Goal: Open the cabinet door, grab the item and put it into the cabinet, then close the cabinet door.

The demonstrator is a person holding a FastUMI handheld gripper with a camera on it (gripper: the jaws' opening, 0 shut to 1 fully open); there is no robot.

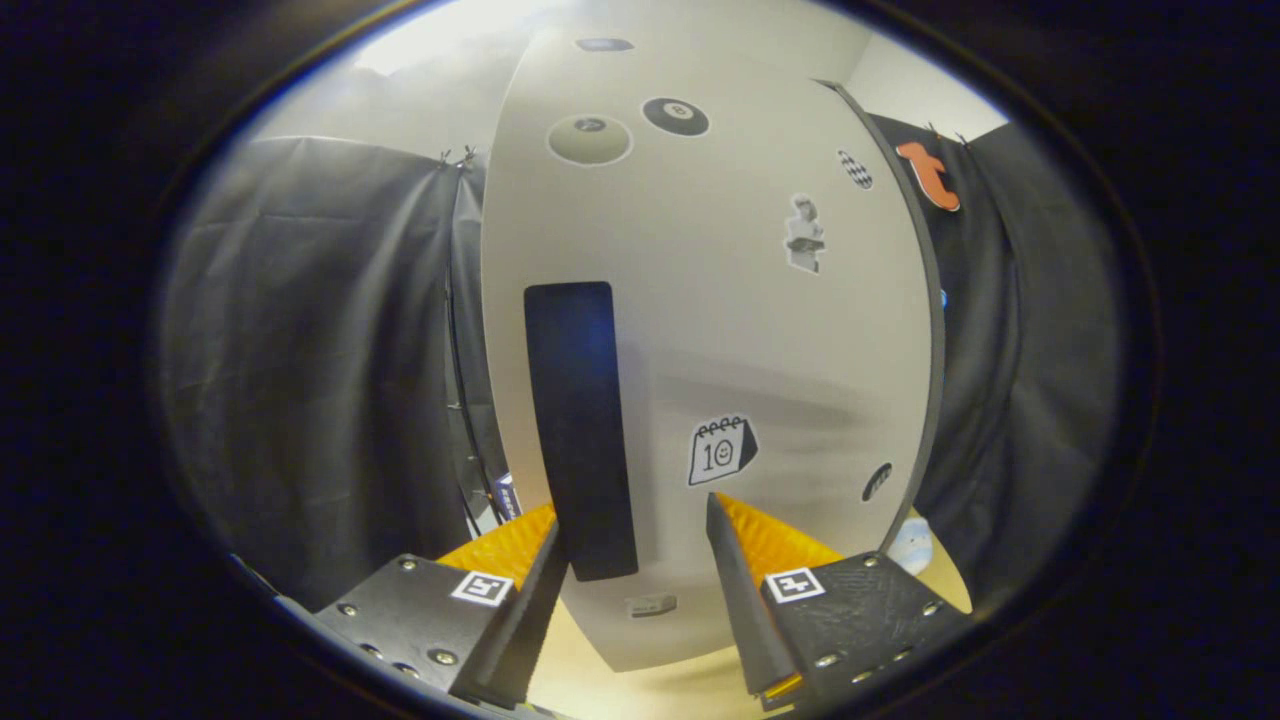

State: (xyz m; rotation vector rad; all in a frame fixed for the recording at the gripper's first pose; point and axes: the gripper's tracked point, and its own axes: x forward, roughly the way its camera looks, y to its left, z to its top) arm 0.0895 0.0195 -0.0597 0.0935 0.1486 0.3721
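White cabinet door (700, 330) with one dark handle (580, 430) faces seemingly open tongs (632, 535).

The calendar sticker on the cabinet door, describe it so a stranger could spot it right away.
Find the white cabinet door with its tall dark handle. Low beside the handle, just above the open hand-held gripper, sits the calendar sticker. Unlike the round stickers, it is a tilted page bearing a number.

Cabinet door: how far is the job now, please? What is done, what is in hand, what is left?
Done: nothing visible yet. The white cabinet door faces the camera with its stickers, and it looks shut, though I cannot be sure. In hand: the tongs are open, held close to the door, with the dark vertical handle by one finger. Left: opening the door, fetching the item, placing it inside, closing.
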